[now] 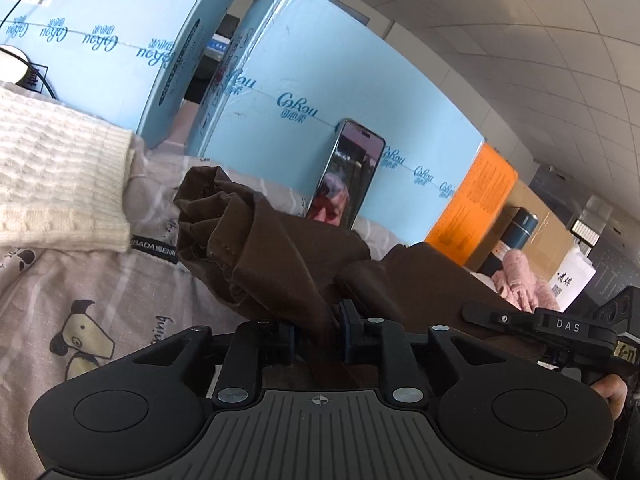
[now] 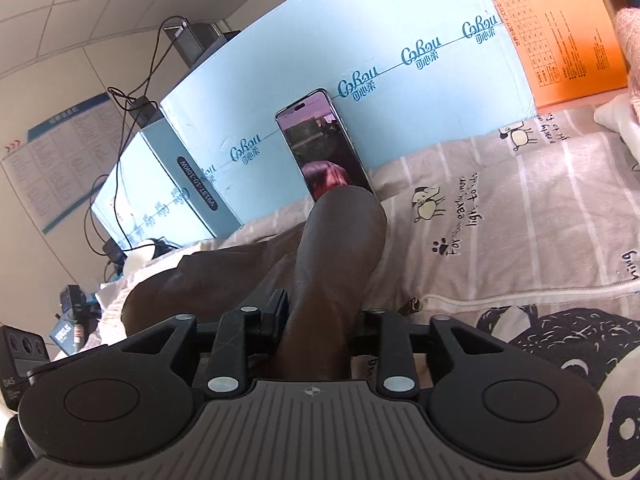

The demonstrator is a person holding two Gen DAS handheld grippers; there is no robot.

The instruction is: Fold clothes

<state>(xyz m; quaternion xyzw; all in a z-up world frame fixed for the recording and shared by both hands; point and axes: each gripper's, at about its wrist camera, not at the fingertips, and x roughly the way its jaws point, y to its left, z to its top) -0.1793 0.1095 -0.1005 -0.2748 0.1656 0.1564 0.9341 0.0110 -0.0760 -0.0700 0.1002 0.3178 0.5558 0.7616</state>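
The left gripper (image 1: 318, 330) is holding a bunched fold of the brown garment (image 1: 260, 248) between its jaws; the cloth is passing through the gap and the pads seem to be pressing on it from both sides. The garment is rising in crumpled folds ahead of the jaws and is spreading to the right, lying over the printed bedsheet (image 1: 80, 300). A cream knitted sleeve (image 1: 60, 176) is lying on the sheet to the left, just beside the brown cloth.

In the right wrist view, the right gripper (image 2: 316, 320) is gripping a thick roll of the same garment (image 2: 336, 248); the left pad is lying against the cloth, while the right pad is hidden behind it. The roll is running forward from the jaws toward the phone (image 2: 324, 144), and the rest is draping down to the left over the sheet (image 2: 520, 220).

The phone is leaning against a light blue box (image 2: 400, 112) at the far edge of the bed, its screen lit. An orange box (image 2: 560, 40) is standing next to the blue one. A pink fluffy item (image 1: 524, 280) is lying further right in the left view, well apart from the brown cloth. The right gripper (image 1: 560, 332) is also showing in the left view, just beside the garment.
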